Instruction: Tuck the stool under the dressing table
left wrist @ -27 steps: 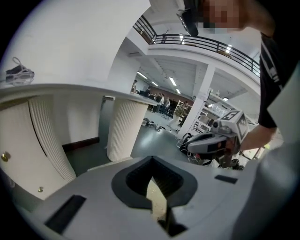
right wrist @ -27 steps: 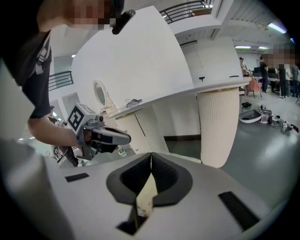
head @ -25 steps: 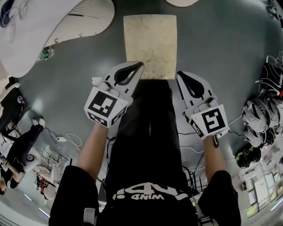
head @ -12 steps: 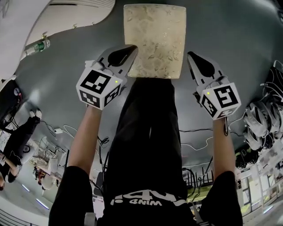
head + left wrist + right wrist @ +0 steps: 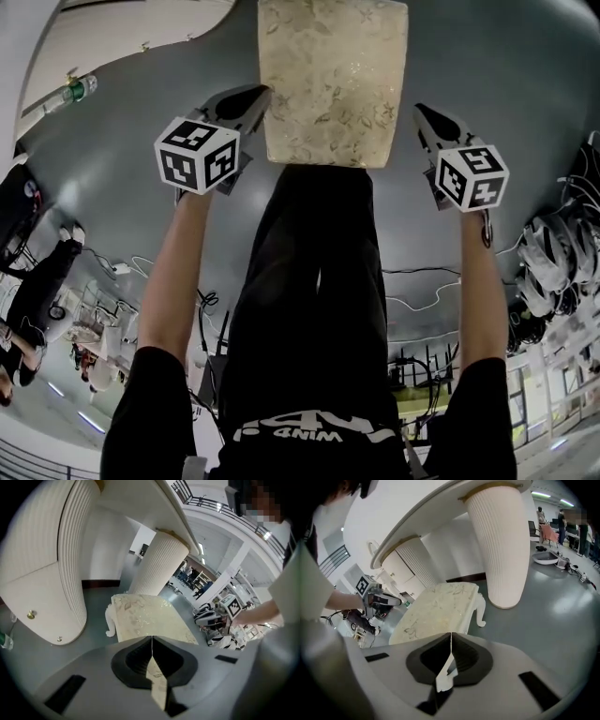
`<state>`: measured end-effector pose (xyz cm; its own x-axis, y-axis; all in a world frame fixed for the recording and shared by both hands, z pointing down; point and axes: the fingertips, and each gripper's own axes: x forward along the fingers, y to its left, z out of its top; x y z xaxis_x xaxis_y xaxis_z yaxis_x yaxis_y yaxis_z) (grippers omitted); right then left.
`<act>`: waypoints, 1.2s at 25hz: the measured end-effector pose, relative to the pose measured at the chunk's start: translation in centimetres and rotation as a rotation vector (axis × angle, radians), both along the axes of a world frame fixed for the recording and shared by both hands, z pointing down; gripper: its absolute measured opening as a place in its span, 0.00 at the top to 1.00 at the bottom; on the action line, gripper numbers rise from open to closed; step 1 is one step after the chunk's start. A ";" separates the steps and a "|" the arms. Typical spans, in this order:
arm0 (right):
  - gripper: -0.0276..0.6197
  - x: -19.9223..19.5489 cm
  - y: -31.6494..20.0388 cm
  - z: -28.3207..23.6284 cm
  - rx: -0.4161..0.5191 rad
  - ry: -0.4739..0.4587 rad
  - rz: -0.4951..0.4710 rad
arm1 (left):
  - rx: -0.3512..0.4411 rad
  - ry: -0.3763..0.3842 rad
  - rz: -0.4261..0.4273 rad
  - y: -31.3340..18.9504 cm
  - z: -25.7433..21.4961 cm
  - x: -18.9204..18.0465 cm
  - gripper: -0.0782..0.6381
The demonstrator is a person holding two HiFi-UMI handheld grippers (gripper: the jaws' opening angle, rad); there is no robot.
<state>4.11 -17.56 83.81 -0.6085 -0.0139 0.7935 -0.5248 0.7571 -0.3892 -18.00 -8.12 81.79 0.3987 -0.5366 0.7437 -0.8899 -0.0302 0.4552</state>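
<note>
At the bottom centre of the head view, white lettering [image 5: 309,433] is showing upside down on the person's black shirt [image 5: 319,461]. It is appearing to read "WIND", with an unclear mark beside it. No other text is showing legibly.

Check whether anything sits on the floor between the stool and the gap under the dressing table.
Nothing visible does. Bare floor runs from the stool to the opening under the dressing table; a bottle sits off to the left, outside that path.
</note>
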 end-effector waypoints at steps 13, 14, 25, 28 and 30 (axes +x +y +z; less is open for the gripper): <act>0.43 -1.6 2.0 5.4 -0.374 -0.103 0.055 | -0.121 0.269 -0.051 0.6 5.8 0.4 0.29; 0.43 -1.7 2.0 5.5 -0.394 -0.112 0.064 | -0.127 0.284 -0.052 0.6 6.1 0.5 0.29; 0.43 -2.4 2.6 6.5 -0.555 -0.213 0.106 | -0.182 0.461 -0.065 0.8 9.1 2.0 0.29; 0.43 -2.8 2.6 6.2 -0.577 -0.221 0.093 | -0.183 0.462 -0.048 0.4 8.9 2.2 0.29; 0.43 -3.0 2.5 6.1 -0.577 -0.237 0.077 | -0.182 0.456 -0.034 0.2 8.8 2.3 0.29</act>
<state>1.11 -15.03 89.92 -0.7832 0.3250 0.5301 -0.4191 0.3539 -0.8361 -15.72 -7.92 90.64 0.6896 -0.4325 0.5808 -0.5982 0.1119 0.7935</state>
